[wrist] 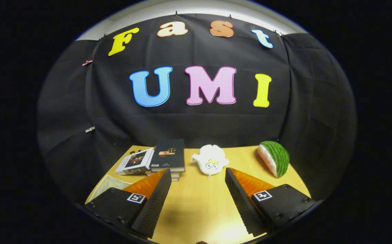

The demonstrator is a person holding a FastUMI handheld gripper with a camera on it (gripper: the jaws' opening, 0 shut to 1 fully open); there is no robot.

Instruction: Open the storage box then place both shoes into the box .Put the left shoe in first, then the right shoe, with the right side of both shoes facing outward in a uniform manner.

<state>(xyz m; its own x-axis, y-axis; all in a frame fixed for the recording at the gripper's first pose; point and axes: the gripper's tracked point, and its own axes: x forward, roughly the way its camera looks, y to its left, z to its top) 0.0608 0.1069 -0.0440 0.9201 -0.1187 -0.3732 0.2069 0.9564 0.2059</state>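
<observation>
Fingers (163, 176) spread wide, holding nothing, above the table (196, 203); books (167, 156) lie beyond.

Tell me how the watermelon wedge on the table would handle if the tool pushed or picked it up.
The watermelon wedge rests on its cut side, so it likely slides rather than rolls. Its rounded rind may slip between fingers. It looks like a soft toy, probably light. The tool is open, well short of it.

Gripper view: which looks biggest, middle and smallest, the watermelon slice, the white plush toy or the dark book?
1. Dark book
2. Watermelon slice and white plush toy look about alike; I can't rank them.
All sit beyond the open tongs.
</observation>
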